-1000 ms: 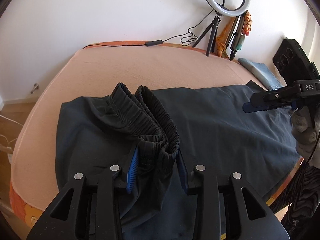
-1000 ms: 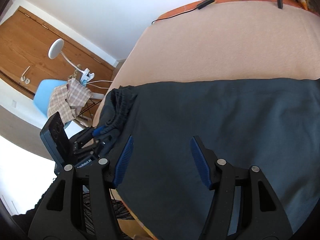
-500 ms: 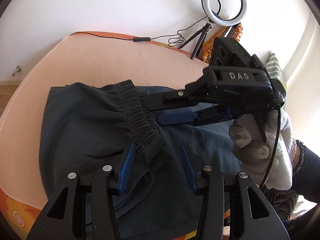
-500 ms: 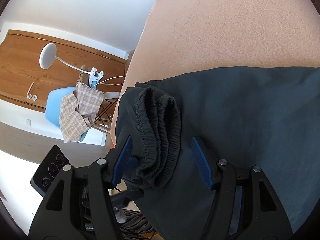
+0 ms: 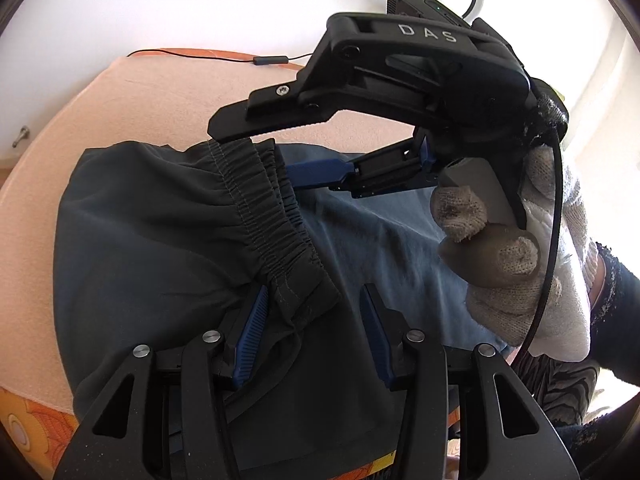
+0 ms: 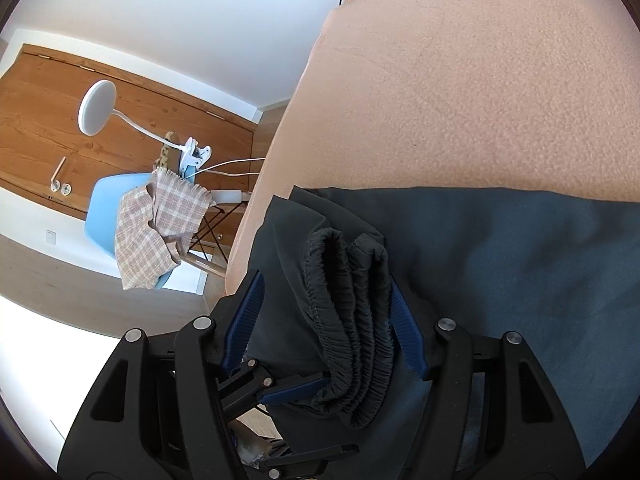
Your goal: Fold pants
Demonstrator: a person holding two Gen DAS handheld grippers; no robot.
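Here our right gripper (image 6: pixel 326 320) straddles the pants' waistband (image 6: pixel 352 320), fingers parted, unclamped; the band runs toward twelve o'clock. Our left gripper (image 5: pixel 312 336) stands open beside its end.

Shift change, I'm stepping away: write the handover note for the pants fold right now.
Left gripper: open, waistband lying between its fingers.
Right gripper: open, straddling the bunched waistband, not clamped.
Pants: dark, spread on the peach bed, waistband end gathered into pleats.
Done: waistband gathered.
Left: probably clamp, carry it over the legs, flatten the fold.
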